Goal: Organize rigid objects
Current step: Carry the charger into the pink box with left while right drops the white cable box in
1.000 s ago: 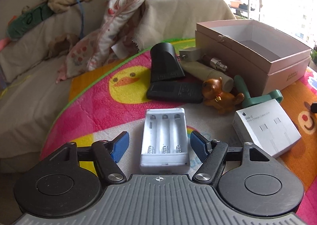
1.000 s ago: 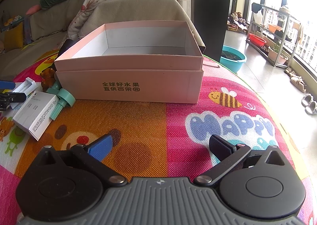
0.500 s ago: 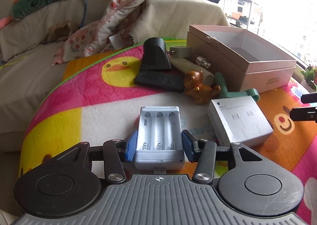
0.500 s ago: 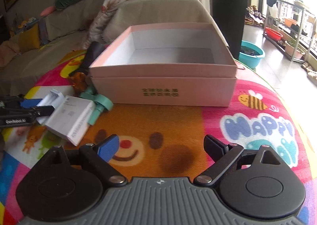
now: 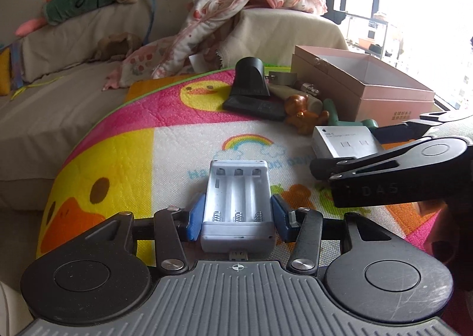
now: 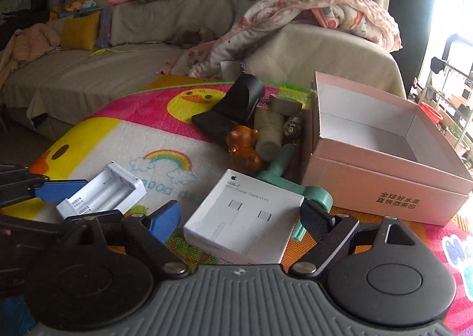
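My left gripper [image 5: 237, 215] pinching battery charger [image 5: 238, 199]; right gripper [image 6: 240, 219] spread around cable box [image 6: 242, 222]. Risk: grippers colliding (very close) near mat's [image 5: 124, 155] edge, charger slipping.

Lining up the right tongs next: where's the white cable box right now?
The white cable box lies flat on the play mat between the open right tongs, with the teal tool at its right edge and the pink box beyond.
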`<state>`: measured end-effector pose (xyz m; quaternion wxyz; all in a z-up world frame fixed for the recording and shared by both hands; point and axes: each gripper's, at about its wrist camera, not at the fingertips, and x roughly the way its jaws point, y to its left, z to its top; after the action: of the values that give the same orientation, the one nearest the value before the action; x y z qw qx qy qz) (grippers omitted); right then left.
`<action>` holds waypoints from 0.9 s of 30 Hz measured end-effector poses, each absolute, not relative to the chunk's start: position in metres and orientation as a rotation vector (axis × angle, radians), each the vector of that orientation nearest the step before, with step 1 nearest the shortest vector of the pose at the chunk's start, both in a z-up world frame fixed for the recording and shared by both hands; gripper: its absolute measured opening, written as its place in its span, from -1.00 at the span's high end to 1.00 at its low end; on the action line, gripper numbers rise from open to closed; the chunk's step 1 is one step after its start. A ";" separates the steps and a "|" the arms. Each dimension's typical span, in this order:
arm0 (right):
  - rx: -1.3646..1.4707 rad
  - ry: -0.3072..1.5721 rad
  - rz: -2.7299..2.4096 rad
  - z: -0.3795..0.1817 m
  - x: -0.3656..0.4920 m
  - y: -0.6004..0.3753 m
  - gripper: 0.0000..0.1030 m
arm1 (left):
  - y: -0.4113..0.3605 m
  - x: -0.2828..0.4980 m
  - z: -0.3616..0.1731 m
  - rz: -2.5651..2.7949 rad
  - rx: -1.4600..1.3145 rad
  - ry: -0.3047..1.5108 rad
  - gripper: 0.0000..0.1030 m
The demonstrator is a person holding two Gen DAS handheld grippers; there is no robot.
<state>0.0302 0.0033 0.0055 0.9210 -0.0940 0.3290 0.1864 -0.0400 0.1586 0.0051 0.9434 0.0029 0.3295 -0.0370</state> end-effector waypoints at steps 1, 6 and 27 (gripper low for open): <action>-0.193 0.690 0.381 0.002 0.034 0.004 -0.69 | 0.159 -0.040 0.005 -0.076 0.002 0.670 -0.03; -0.232 0.686 0.449 0.008 0.023 -0.003 -0.37 | 0.161 -0.042 0.005 -0.073 -0.026 0.663 -0.03; -0.125 0.345 0.272 0.114 -0.026 -0.208 -0.35 | 0.022 -0.012 0.113 -0.411 0.074 0.434 -0.02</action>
<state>-0.0262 -0.2078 0.1138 0.9741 -0.0619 0.1708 0.1349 -0.0119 0.0217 0.1135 0.9550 0.0363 0.2138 -0.2026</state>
